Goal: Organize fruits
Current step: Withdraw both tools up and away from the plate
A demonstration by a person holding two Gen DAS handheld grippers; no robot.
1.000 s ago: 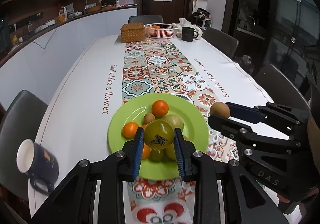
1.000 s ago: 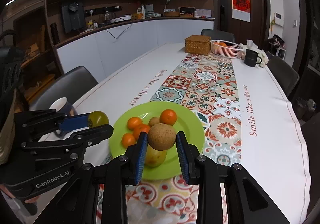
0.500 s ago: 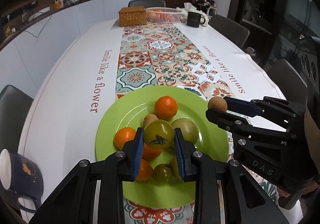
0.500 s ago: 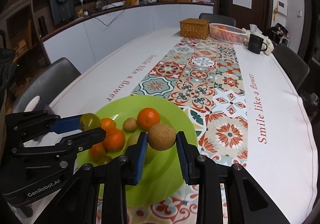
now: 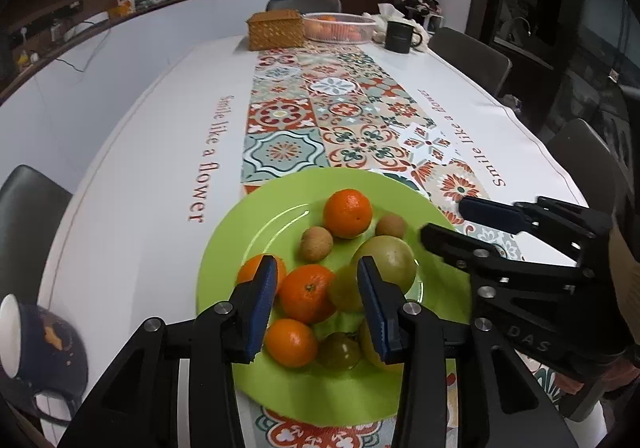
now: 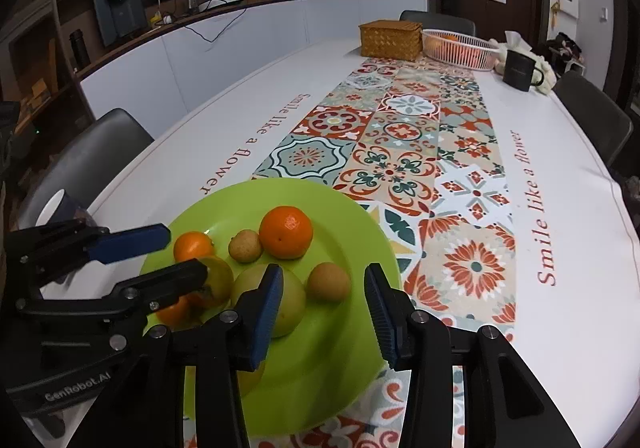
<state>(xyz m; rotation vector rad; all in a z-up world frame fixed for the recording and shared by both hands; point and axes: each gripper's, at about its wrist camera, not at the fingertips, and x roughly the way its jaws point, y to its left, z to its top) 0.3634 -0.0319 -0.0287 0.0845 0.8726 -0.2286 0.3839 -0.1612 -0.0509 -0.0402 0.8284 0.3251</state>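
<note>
A green plate (image 5: 256, 224) holds several fruits: oranges (image 5: 347, 213), small brown fruits (image 5: 316, 244) and green ones (image 5: 390, 260). My left gripper (image 5: 317, 304) is open and empty just above the plate's near side, with an orange and a green fruit (image 5: 345, 290) between its fingers. My right gripper (image 6: 323, 320) is open and empty over the plate (image 6: 340, 368). A small brown fruit (image 6: 329, 282) lies on the plate just beyond its fingers. Each gripper shows in the other's view.
A dark blue mug (image 5: 38, 348) lies at the left near the table edge. At the far end stand a wicker box (image 5: 276, 29), a white fruit basket (image 5: 339, 26) and a black mug (image 5: 400, 35). Chairs surround the table.
Both grippers have lowered toward the plate and opened. The left let go of the green fruit and the right let go of the small brown fruit; both fruits now lie on the plate.
</note>
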